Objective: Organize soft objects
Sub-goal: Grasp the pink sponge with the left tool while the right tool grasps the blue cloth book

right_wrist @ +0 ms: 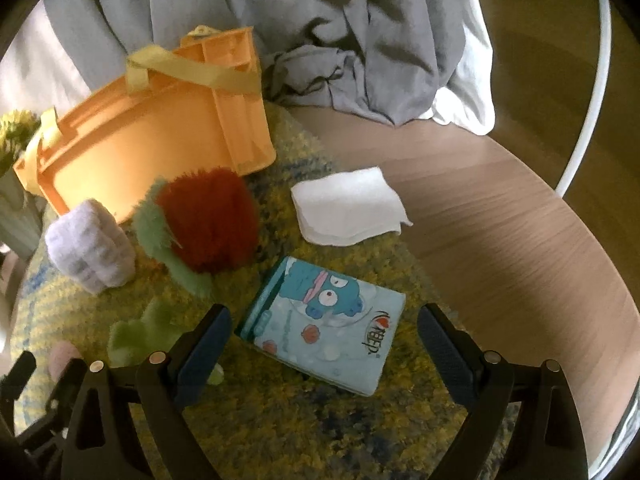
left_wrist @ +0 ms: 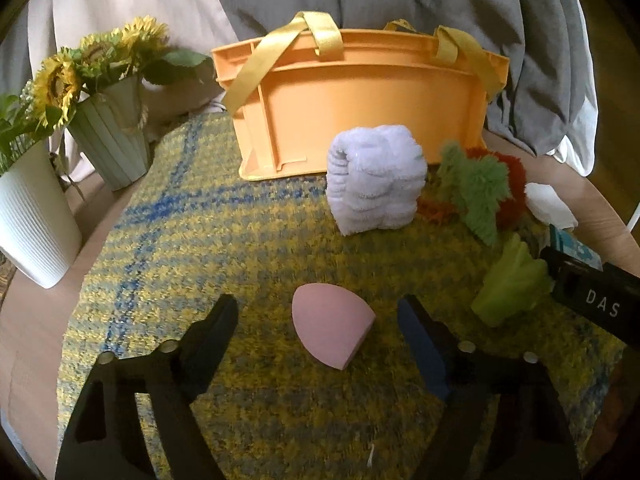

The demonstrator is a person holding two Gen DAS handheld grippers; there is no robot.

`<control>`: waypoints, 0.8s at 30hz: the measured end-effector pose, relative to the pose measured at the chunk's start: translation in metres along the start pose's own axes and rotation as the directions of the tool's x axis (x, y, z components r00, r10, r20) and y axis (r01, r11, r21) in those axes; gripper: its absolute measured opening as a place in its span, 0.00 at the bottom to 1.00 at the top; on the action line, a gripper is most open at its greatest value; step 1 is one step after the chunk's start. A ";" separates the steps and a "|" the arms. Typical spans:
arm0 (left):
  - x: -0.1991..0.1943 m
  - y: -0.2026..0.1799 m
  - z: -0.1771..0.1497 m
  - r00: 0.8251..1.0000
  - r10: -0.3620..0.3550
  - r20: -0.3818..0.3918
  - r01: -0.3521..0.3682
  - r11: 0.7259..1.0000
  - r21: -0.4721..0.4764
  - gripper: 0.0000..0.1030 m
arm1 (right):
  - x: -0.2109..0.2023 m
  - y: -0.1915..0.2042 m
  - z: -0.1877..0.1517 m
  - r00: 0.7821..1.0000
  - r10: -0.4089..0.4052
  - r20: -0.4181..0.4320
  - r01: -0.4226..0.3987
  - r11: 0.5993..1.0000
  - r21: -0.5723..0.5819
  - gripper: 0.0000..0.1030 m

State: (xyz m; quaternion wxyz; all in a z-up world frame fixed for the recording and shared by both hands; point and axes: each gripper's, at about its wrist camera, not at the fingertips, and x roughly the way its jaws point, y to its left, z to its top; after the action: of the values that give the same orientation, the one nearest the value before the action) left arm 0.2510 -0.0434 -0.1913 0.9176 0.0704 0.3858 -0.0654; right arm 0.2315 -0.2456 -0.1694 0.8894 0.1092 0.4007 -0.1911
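Orange basket with yellow strap handles stands at the back of the mat, mouth up, nothing visible inside from either view. Lavender rolled towel stands upright just in front of it; the red-and-green fuzzy toy is beside the towel, and the white folded cloth lies half off the mat's edge.

Blue cartoon tissue pack lies flat between the spread jaws of the right gripper, not pinched. Pink sponge lies on the mat between the fingers of the left gripper, also spread, pads clear of it on both sides. A small green soft piece sits between the two tools, near the right one's body.

Risks, my read:
- Sponge is wedge-shaped and squashy; an off-centre squeeze could squirt it out sideways.
- Tissue pack is wide and slick; jaws look barely wider than it, so a finger could land on top rather than beside it.
- Right tool's body is close to the green piece and may nudge it.

Surface: shaggy yellow-blue woven mat on a round wood table. Two vases of sunflowers stand left; grey bedding behind.
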 end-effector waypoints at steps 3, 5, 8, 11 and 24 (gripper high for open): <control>0.005 -0.002 0.001 1.000 -0.009 -0.019 0.009 1.000 0.004 0.67 | 0.003 -0.001 -0.002 1.000 -0.003 -0.009 0.003 1.000 -0.002 0.92; 0.006 -0.002 0.001 1.000 -0.014 -0.026 0.015 1.000 0.005 0.58 | 0.003 0.000 -0.002 1.000 -0.006 -0.009 0.006 1.000 -0.007 0.89; 0.009 -0.001 0.001 0.999 -0.017 -0.037 0.017 1.000 0.001 0.46 | 0.003 0.002 -0.003 1.000 -0.005 -0.009 0.005 1.000 -0.029 0.82; 0.006 -0.001 0.001 0.999 -0.025 -0.034 0.024 1.000 -0.004 0.40 | 0.003 0.003 -0.004 1.000 -0.009 -0.006 0.009 0.999 -0.038 0.82; -0.030 0.001 0.013 0.998 -0.058 0.023 0.059 0.998 -0.024 0.40 | -0.028 -0.004 0.005 0.999 0.011 0.040 -0.010 1.000 -0.029 0.82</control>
State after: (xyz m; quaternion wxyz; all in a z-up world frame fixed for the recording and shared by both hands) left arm 0.2394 -0.0426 -0.1608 0.9202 0.0469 0.3784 -0.0882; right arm 0.2160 -0.2439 -0.1454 0.8997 0.0945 0.3849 -0.1828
